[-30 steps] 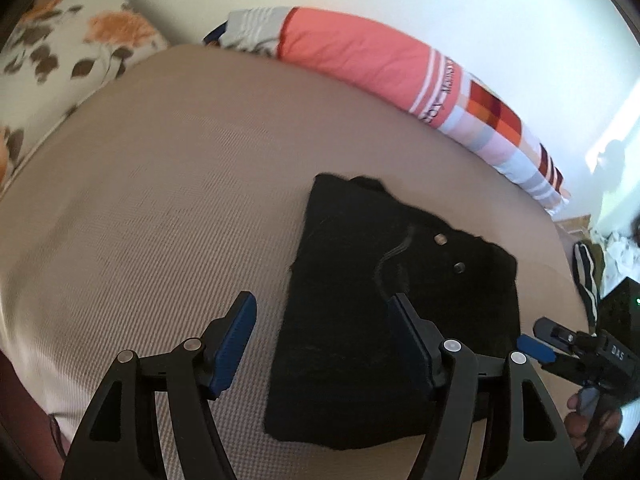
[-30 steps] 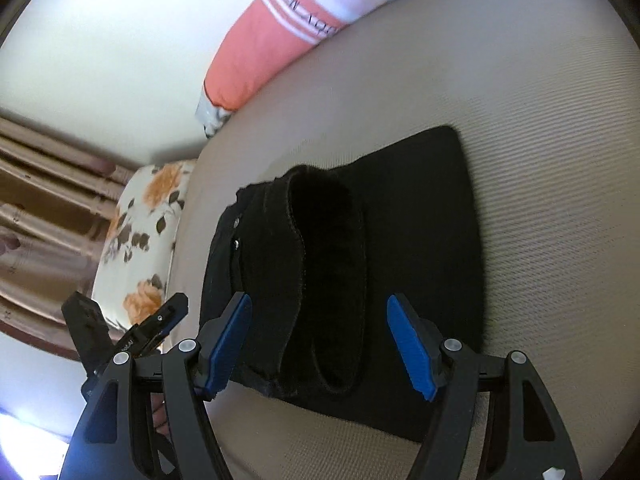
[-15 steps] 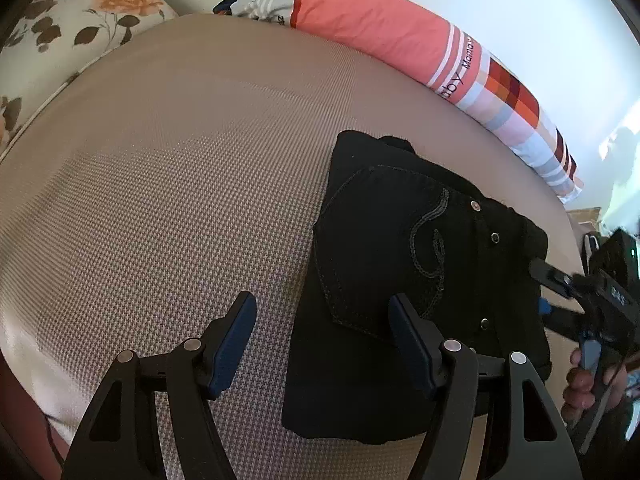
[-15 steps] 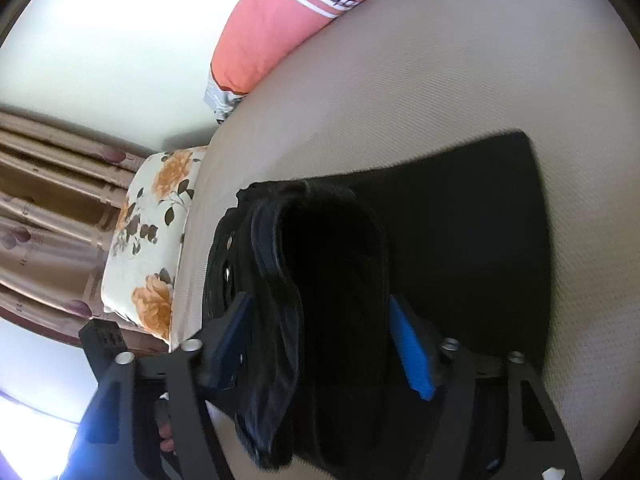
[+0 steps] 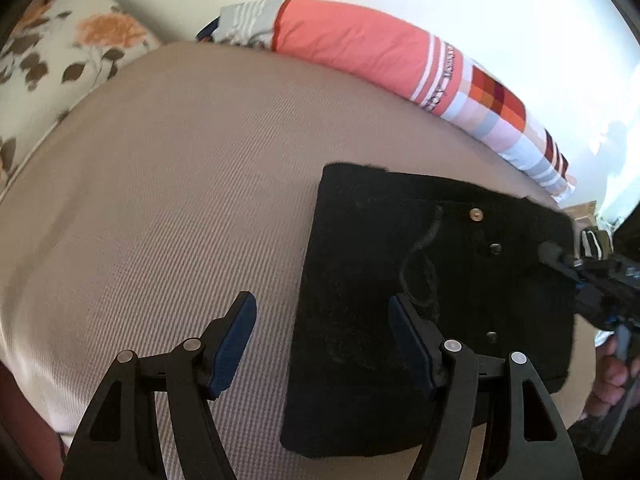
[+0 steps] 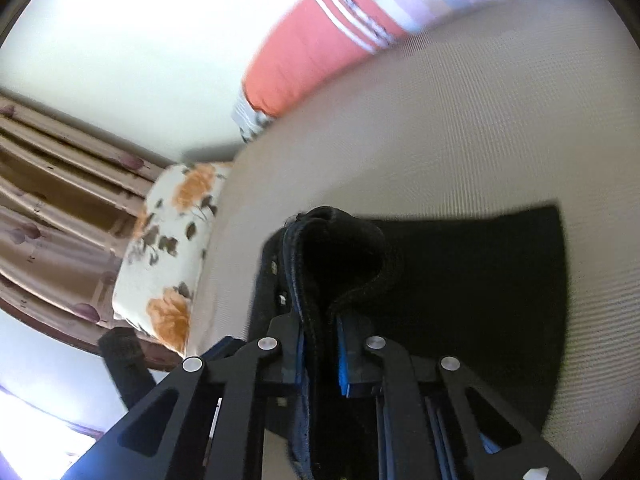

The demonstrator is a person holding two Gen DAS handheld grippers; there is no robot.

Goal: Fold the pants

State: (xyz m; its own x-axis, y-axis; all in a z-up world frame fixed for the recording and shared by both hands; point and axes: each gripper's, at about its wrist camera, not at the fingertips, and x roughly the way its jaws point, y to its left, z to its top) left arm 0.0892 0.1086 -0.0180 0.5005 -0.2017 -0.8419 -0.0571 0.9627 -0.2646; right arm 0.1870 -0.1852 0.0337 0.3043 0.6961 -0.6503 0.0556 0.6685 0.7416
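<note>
Black pants (image 5: 420,300) lie folded into a thick rectangle on the beige bed, right of centre in the left wrist view. My left gripper (image 5: 322,344) is open and empty, hovering over the pants' left edge. My right gripper (image 6: 320,348) is shut on the pants' waistband edge (image 6: 316,264), which bunches up between the blue pads; it also shows at the pants' right edge in the left wrist view (image 5: 560,260). The rest of the pants (image 6: 480,280) lies flat to its right.
A long coral and checked bolster (image 5: 380,56) lies along the far wall. A floral pillow (image 5: 60,64) sits at the left end of the bed (image 5: 180,180). Curtains (image 6: 52,200) hang beyond it. Clutter lies off the bed's right edge.
My right gripper moved onto the waistband and closed on it. My left gripper stayed open and shifted slightly over the pants' left edge.
</note>
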